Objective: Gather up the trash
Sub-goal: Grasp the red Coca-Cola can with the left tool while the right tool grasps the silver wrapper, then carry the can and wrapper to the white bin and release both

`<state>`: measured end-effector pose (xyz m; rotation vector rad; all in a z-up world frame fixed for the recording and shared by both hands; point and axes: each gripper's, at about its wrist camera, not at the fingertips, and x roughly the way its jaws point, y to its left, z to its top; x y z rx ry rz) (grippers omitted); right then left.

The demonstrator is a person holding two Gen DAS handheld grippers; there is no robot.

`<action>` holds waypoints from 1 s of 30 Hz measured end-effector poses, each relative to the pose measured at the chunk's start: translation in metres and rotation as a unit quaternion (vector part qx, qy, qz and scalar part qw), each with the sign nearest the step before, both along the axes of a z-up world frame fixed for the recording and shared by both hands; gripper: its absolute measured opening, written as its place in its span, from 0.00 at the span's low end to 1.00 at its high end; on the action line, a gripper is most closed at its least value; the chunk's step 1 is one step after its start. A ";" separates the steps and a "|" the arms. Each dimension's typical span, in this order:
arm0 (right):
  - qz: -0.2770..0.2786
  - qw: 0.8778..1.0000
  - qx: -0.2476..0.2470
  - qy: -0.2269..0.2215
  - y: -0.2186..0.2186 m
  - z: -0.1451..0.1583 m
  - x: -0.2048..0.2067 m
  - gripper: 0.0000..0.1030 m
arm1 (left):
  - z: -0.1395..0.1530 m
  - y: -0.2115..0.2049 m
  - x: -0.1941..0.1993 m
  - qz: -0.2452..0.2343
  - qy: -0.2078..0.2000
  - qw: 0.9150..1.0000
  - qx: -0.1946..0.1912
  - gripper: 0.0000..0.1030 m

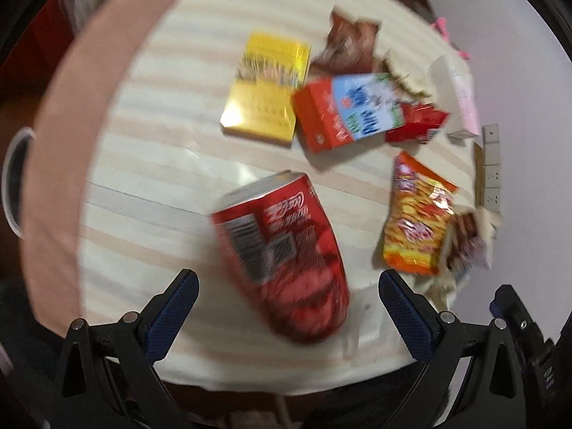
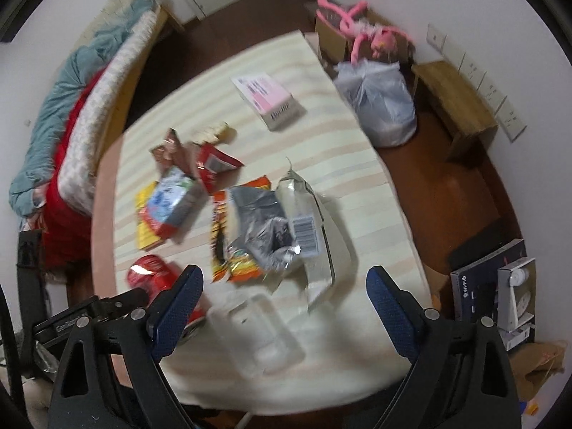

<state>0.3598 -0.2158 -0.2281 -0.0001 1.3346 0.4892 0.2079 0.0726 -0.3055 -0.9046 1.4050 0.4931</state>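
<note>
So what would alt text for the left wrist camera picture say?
An open gripper hangs over a dented red cola can lying on a striped tablecloth. Beyond lie a yellow box, a red-and-blue carton and an orange snack bag.

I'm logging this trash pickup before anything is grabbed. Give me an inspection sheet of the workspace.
Surface: striped cloth table, cluttered.
Job's things: dented red can lying on its side; yellow box; red-and-blue carton; orange snack bag; silver wrapper; clear plastic tray.
Clutter: pink-and-white box.
Grippers: left gripper open over the can; right gripper open over the tray, nothing held.
Cables: nothing seen.
Surroundings: white plastic bag on the floor, pink plush toy, bedding.
</note>
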 end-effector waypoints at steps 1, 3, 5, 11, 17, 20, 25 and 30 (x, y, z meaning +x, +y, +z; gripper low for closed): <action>0.002 1.000 -0.003 0.003 0.002 -0.005 0.005 0.91 | -0.008 0.000 0.003 0.007 0.000 1.000 -0.009 0.96; 0.011 1.000 -0.008 0.011 0.013 -0.018 0.015 0.91 | -0.014 0.001 0.006 0.015 0.006 1.000 -0.003 0.80; 0.023 0.999 -0.014 0.016 0.025 -0.031 0.025 0.91 | -0.012 0.001 0.003 0.016 -0.001 1.000 0.005 0.78; 0.024 0.999 -0.031 0.023 0.041 -0.052 0.035 0.91 | 0.014 -0.006 -0.003 -0.097 0.010 0.987 0.124 0.77; 0.022 0.999 -0.013 0.027 0.038 -0.056 0.034 0.58 | 0.030 0.003 -0.011 -0.109 0.015 0.984 0.143 0.78; 0.025 0.999 -0.007 0.024 0.035 -0.051 0.029 0.35 | 0.051 0.000 -0.013 -0.111 0.003 0.980 0.167 0.77; 0.022 0.999 0.024 0.015 0.022 -0.034 0.018 0.27 | 0.099 -0.015 -0.026 -0.113 -0.006 0.971 0.212 0.77; 0.023 0.999 0.049 0.007 0.003 -0.008 0.001 0.26 | 0.159 -0.032 -0.045 -0.113 -0.037 0.954 0.275 0.77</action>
